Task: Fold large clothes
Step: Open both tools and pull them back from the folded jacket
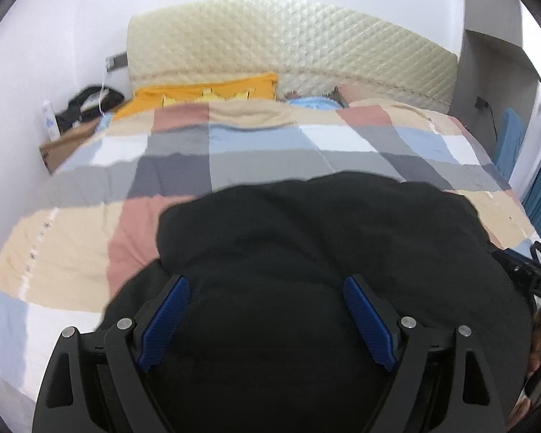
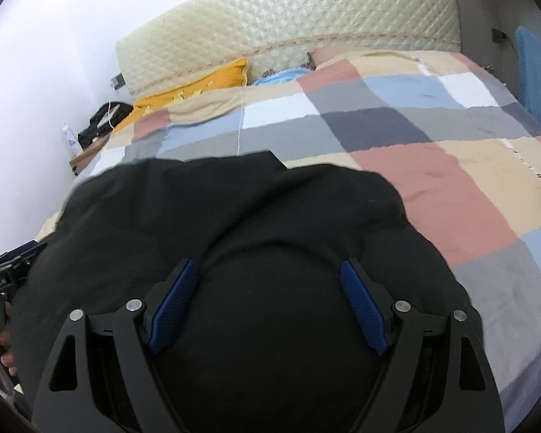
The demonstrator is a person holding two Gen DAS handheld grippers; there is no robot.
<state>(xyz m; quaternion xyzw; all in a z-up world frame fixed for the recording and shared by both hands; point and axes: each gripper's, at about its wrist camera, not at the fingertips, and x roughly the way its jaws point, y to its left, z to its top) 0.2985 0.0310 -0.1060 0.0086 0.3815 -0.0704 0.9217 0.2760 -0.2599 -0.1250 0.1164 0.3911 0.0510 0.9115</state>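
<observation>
A large black garment [image 1: 324,238] lies bunched on the near part of a bed with a checked quilt [image 1: 234,151]. It also fills the lower right wrist view [image 2: 234,209]. My left gripper [image 1: 267,285] hovers over the garment's near side, jaws wide apart, blue pads [image 1: 166,321] empty. My right gripper [image 2: 268,270] is also open over the garment, its blue pads [image 2: 364,310] holding nothing. The right gripper's body shows at the left wrist view's right edge [image 1: 537,281]; the left gripper's body shows at the right wrist view's left edge [image 2: 3,274].
A quilted cream headboard [image 1: 292,47] stands at the far end, with a yellow pillow [image 1: 205,90] and a blue pillow [image 1: 310,103] below it. A cardboard box [image 1: 68,144] with a black bag [image 1: 86,104] sits left of the bed. Blue fabric [image 1: 512,137] hangs at right.
</observation>
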